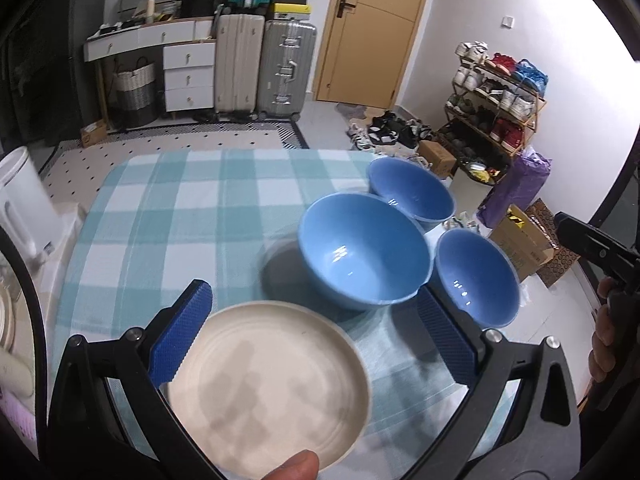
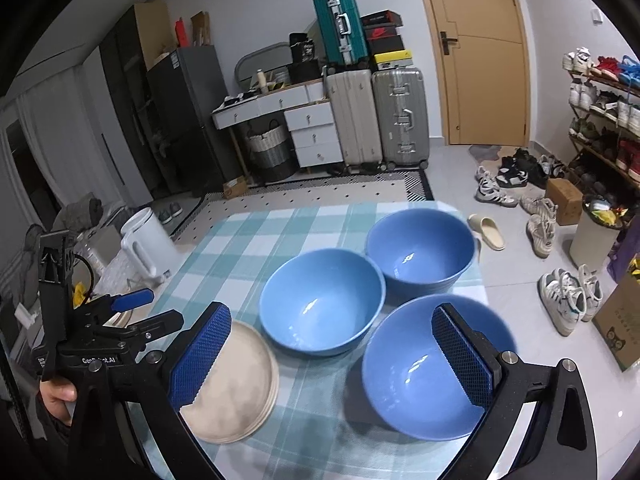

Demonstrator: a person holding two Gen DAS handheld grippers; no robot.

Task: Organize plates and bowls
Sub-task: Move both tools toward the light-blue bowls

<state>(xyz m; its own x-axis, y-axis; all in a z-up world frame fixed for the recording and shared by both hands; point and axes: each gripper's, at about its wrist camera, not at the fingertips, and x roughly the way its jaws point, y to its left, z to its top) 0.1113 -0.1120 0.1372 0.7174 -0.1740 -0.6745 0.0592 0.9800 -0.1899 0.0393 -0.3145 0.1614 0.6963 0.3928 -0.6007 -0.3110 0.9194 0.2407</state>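
Note:
A cream plate (image 1: 267,392) lies at the near edge of the checked tablecloth (image 1: 180,208); it looks like a stack of several plates in the right wrist view (image 2: 236,388). Three blue bowls stand to its right: a middle one (image 1: 362,248) (image 2: 322,300), a far one (image 1: 412,194) (image 2: 420,250) and a near right one (image 1: 476,278) (image 2: 424,368). My left gripper (image 1: 316,328) is open above the plate's far rim, empty. My right gripper (image 2: 332,352) is open and empty, its right finger over the near right bowl. The left gripper also shows in the right wrist view (image 2: 152,312).
A white kettle (image 2: 144,244) stands at the table's left edge. Beyond the table are a rug, suitcases (image 2: 376,116), a white drawer desk, a door and a shoe rack (image 1: 496,96) with loose shoes and boxes on the floor at right.

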